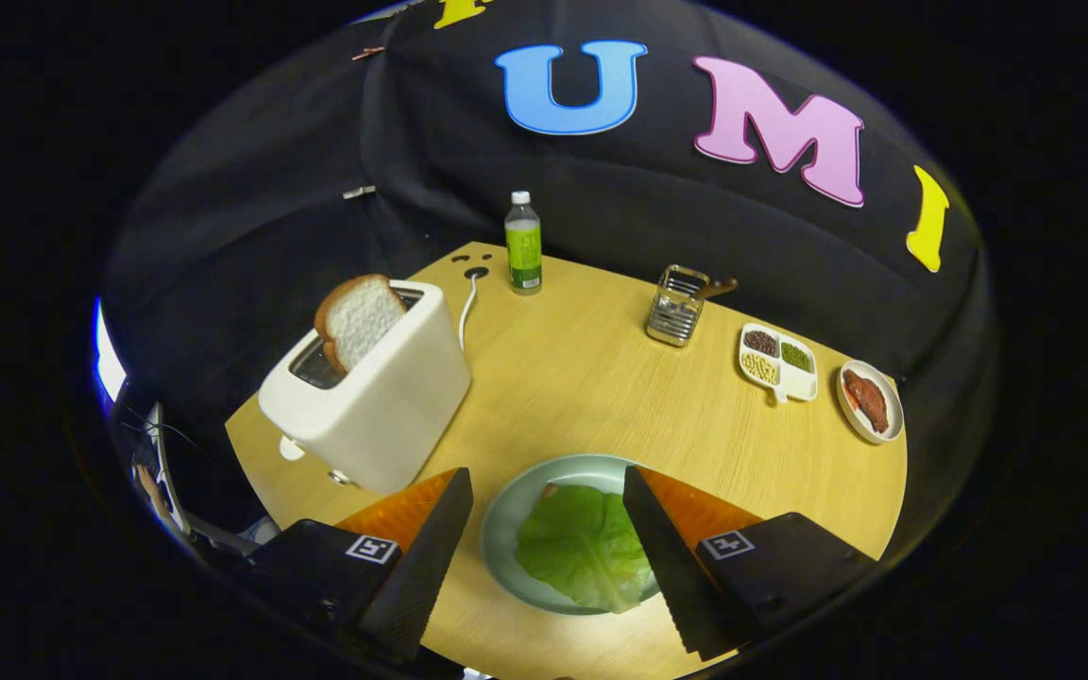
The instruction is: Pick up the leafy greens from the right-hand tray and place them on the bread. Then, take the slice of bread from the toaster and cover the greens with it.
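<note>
Gripper (544, 491) hangs with fingers spread wide and empty above the green lettuce leaf (584, 546) on the pale round plate (506, 529), while the white bread slice (358, 319) stands in the cream toaster (383, 397) beyond the left finger.

Black cloth wall (251, 189) behind wooden table (582, 378).

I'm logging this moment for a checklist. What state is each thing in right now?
gripper: open, fingers either side of the plate
lettuce leaf: lying flat on the plate, covering what is under it
bread slice: sticking up from the toaster, tilted
bottle: upright, capped
</note>
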Tool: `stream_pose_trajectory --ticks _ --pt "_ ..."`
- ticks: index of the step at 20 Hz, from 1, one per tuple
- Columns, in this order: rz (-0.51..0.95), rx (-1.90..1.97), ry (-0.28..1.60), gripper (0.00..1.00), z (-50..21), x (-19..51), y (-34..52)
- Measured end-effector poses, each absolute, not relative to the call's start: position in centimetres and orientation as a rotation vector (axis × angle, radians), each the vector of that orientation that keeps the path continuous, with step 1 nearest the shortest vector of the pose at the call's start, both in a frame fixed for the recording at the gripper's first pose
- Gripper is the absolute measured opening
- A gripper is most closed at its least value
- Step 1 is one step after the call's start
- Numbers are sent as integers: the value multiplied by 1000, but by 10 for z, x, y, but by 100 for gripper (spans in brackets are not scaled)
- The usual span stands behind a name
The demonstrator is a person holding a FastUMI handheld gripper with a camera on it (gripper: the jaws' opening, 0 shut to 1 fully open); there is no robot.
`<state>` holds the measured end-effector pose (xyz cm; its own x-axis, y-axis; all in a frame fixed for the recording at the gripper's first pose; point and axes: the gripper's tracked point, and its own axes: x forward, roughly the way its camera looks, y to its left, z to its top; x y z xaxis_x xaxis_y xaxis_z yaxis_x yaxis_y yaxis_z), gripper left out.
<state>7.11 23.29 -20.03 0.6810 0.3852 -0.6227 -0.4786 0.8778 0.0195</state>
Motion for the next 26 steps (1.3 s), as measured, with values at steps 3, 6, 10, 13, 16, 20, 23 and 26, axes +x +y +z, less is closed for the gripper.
stream_pose_trajectory --ticks 3,6,10,13,16,20,23,26 --pt "535 -122 585 100 -165 72 267" --pt "586 -112 537 100 -141 71 303" --pt "646 -127 511 100 -134 66 347" --pt "675 -117 523 100 -138 63 374" --pt "691 -127 535 100 -146 64 397" --pt "692 -132 550 99 -161 72 423" --pt "671 -119 579 99 -177 81 434" --pt "619 -120 588 99 -193 98 436"
